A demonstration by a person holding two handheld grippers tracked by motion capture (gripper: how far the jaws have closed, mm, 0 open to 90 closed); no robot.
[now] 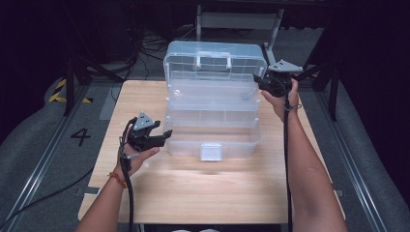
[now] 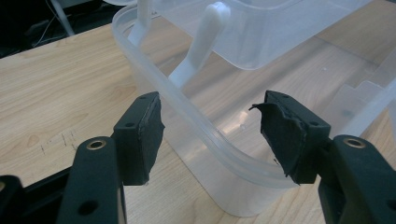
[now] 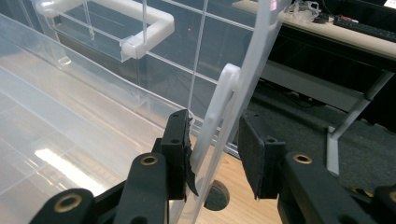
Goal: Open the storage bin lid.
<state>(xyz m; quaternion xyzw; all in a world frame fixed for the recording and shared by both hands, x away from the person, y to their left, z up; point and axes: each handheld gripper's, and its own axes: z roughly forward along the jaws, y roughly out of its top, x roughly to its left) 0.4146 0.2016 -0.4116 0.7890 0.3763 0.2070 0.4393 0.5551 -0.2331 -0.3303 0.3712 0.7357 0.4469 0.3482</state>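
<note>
Tipping or skidding of the clear plastic toolbox [image 1: 212, 113] in the middle of the table [image 1: 203, 193] looks the main risk, since the left gripper [image 1: 164, 137], at its near-left corner, stands parted with the bottom bin's rim [image 2: 205, 135] between pads that don't press it. At the far right, the right gripper [image 1: 258, 82] straddles the raised lid's edge [image 3: 224, 121], left pad touching, right pad apart, so a pull could twist the hinge arm.
</note>
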